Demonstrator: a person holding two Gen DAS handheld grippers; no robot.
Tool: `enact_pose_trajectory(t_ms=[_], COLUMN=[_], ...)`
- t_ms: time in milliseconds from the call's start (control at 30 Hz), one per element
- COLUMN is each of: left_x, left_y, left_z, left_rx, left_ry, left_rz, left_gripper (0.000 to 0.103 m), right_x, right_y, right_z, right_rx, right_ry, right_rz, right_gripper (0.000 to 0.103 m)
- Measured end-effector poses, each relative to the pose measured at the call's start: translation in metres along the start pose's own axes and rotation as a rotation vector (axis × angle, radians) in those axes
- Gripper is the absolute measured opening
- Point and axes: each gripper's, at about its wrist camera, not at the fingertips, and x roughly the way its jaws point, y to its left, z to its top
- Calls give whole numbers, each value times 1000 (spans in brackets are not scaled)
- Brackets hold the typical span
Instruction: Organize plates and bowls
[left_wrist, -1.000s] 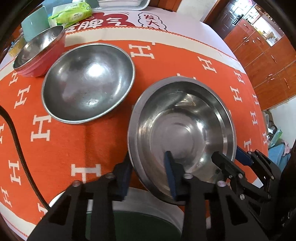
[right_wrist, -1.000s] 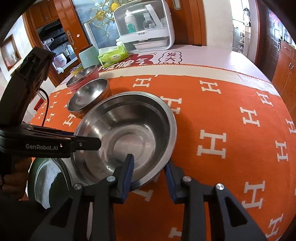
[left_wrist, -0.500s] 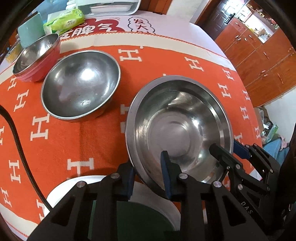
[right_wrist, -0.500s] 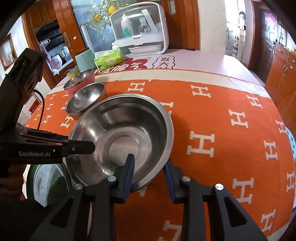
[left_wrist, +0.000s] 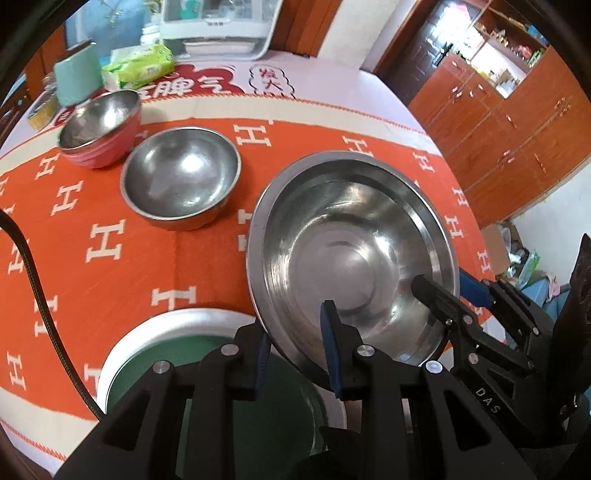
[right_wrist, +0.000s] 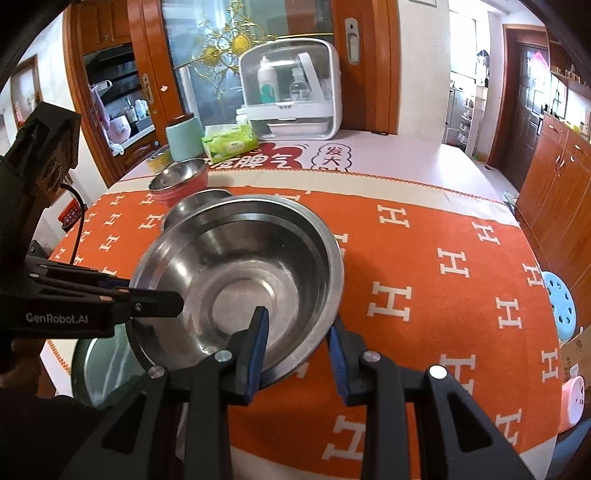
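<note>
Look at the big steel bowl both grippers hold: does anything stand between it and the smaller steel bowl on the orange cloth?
Nothing visible does. The big steel bowl hangs clamped by both grippers, and only bare orange cloth separates it from the smaller steel bowl.

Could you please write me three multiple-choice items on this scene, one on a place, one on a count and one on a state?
1. Where is the smaller steel bowl?
A. On the orange cloth beside the pink bowl
B. Inside the large steel bowl
C. On the green plate

2. How many tongs grip the large steel bowl?
A. None
B. One
C. Two

3. What state is the large steel bowl in?
A. Upside down
B. Empty and tilted
C. Full of water

Answers: 1 A, it rests on the cloth next to the pink bowl. 2 C, the left tongs and right tongs each clamp its rim. 3 B, its bare bottom shows and its rim slants.
</note>
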Motion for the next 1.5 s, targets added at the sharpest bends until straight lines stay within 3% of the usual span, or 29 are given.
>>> enact_pose_trajectory(t_ms=[467, 800, 1233, 1500], left_x=[-71, -133, -176, -176], left_y=[31, 97, 189, 239], left_z=[-49, -94, -128, -135], left_rx=[-1, -37, -98, -91], left_ry=[-115, -175, -164, -103], left_rz=[34, 36, 88, 118], left_gripper=[25, 25, 25, 25], right_x=[-27, -48, -39, -17], right_y=[64, 150, 254, 300], right_z=[-10, -17, -16, -23], right_rx=[22, -22, -70, -53], right_ry=[-20, -54, -43, 8], right_rz=[42, 68, 112, 100], right_gripper=[32, 32, 32, 32])
